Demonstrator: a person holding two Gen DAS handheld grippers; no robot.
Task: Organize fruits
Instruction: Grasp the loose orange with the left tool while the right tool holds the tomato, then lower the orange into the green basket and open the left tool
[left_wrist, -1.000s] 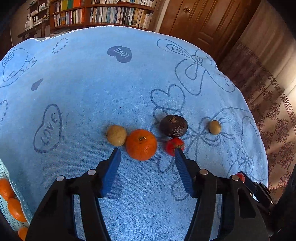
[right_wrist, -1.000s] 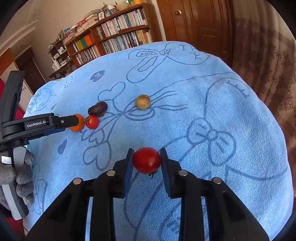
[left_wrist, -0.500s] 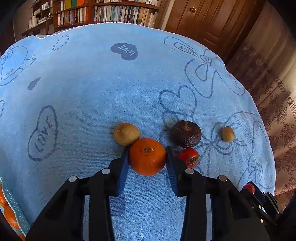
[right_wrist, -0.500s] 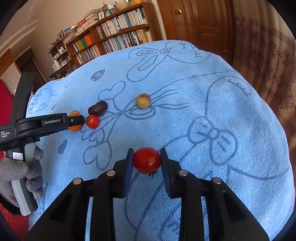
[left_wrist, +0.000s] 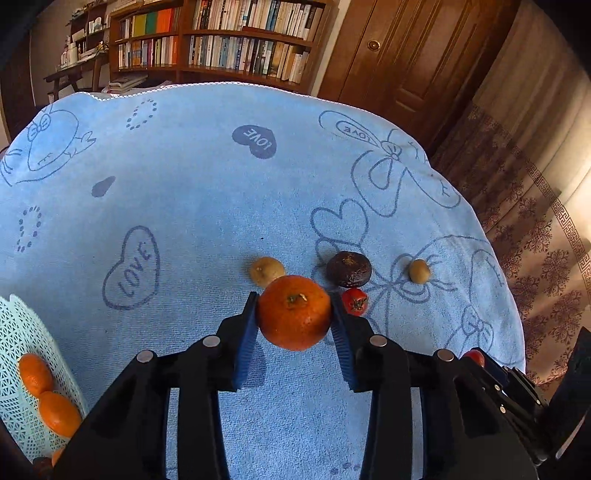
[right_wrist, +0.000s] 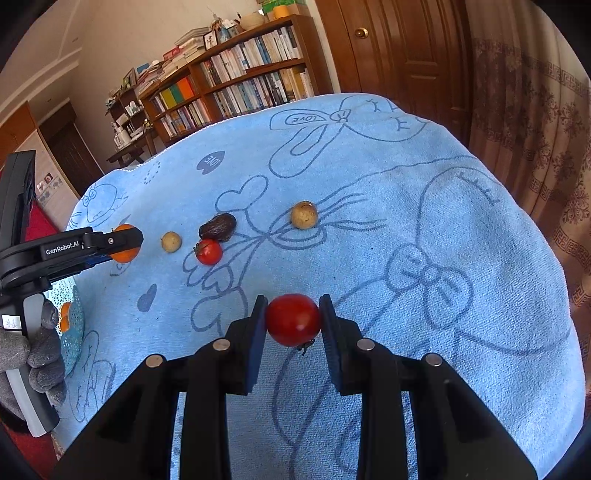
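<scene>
Left gripper (left_wrist: 294, 314) now clamped on orange (left_wrist: 294, 312), lifted off blue towel (left_wrist: 184, 206); basket (left_wrist: 22, 332) likely next. Right gripper (right_wrist: 293, 319) still grips tomato (right_wrist: 293, 319).

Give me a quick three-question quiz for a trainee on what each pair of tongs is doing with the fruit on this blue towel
1. True or false: the left tongs are shut on the orange.
2. What do the right tongs hold? A) dark wrinkled fruit B) red tomato C) nothing
3. Fill in: the mesh basket at the towel's edge already holds ____.

Key: 1 true. 2 B, the red tomato. 3 oranges; a second tomato and the dark wrinkled fruit lie loose.
</scene>
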